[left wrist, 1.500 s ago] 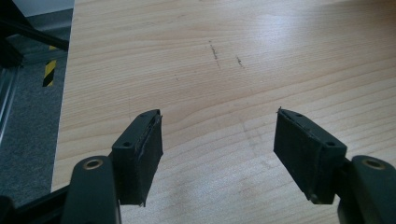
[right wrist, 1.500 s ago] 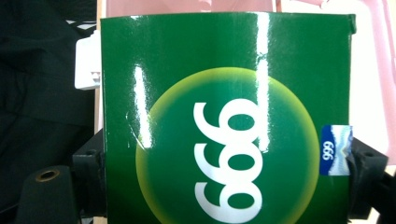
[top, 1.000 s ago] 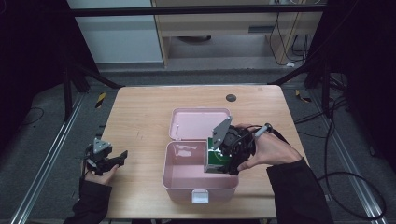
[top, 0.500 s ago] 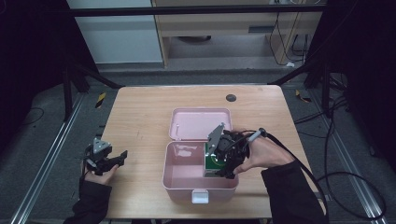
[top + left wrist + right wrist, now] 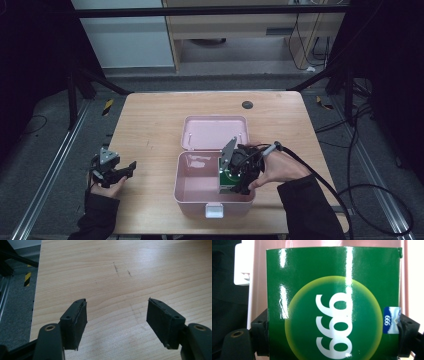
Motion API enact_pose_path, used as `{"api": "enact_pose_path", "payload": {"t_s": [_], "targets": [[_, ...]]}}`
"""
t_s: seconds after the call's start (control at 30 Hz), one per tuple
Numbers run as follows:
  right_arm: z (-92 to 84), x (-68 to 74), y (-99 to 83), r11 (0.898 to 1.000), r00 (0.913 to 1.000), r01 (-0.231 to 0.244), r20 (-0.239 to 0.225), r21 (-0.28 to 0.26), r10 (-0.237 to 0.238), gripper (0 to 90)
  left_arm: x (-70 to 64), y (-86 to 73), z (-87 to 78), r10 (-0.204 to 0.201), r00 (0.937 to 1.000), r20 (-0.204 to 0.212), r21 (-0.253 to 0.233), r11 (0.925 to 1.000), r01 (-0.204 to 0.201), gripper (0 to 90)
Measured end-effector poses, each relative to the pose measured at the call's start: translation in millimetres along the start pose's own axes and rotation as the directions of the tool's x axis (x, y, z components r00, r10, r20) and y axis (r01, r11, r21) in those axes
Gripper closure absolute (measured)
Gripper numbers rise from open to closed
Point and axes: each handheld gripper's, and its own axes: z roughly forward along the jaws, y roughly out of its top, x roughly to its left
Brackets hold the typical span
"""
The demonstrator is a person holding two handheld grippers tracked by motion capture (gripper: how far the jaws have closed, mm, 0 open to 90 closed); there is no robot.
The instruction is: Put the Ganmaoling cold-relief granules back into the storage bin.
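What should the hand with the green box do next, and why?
Probably lower it a little further and then open the jaws. The right gripper is shut on the green box, one jaw on each side, and holds it inside the open pink case at its right end. The left gripper rests open over bare table, so it offers no help.

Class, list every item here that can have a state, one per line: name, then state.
Pink box: open, lid laid back flat on the table.
Green carton: gripped, inside the box's right end.
Right gripper: shut on the carton.
Left gripper: open, empty, over bare table.
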Motion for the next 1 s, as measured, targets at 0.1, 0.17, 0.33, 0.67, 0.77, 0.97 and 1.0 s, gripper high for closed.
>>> {"api": "enact_pose_path", "payload": {"t_s": [0.1, 0.17, 0.33, 0.67, 0.77, 0.97, 1.0], "targets": [[3.5, 0.1, -0.4, 1.0, 1.0, -0.003, -0.007, 0.0, 0.003, 15.7, 0.0, 0.1, 0.0, 0.0, 1.0, 0.0, 0.0, 1.0, 0.0, 32.2], [6.5, 0.3, -1.5, 1.0, 1.0, -0.002, -0.009, 0.0, 0.002, 15.6, 0.0, 0.0, 0.3, 0.001, 1.0, 0.0, 0.002, 1.0, -0.001, 32.3], [14.3, -0.6, -6.0, 1.0, 0.9998, -0.011, -0.015, 0.027, 0.011, 15.4, 0.1, -0.1, 0.9, 0.001, 1.0, 0.001, 0.005, 1.0, -0.001, 32.2], [17.3, -1.5, -13.9, 0.999, 0.999, -0.042, -0.015, 0.004, 0.042, 12.9, 0.6, -0.3, 0.9, 0.001, 1.0, 0.0, 0.007, 1.0, -0.001, 32.2], [9.9, -0.9, -15.3, 0.999, 0.999, -0.044, 0.001, -0.013, 0.044, 12.4, 0.3, -0.2, 0.8, 0.001, 1.0, 0.0, 0.006, 1.0, -0.001, 32.2], [-18.0, -4.1, -21.2, 0.985, 0.9912, -0.087, 0.086, -0.148, 0.101, 10.6, -0.4, 0.1, 0.5, 0.002, 1.0, 0.005, 0.004, 1.0, -0.002, 32.6], [-23.4, -5.1, -23.4, 0.981, 0.9873, -0.1, 0.105, -0.168, 0.119, 10.5, -0.4, 0.1, 0.4, 0.001, 1.0, 0.006, 0.003, 1.0, -0.001, 32.9]]}}
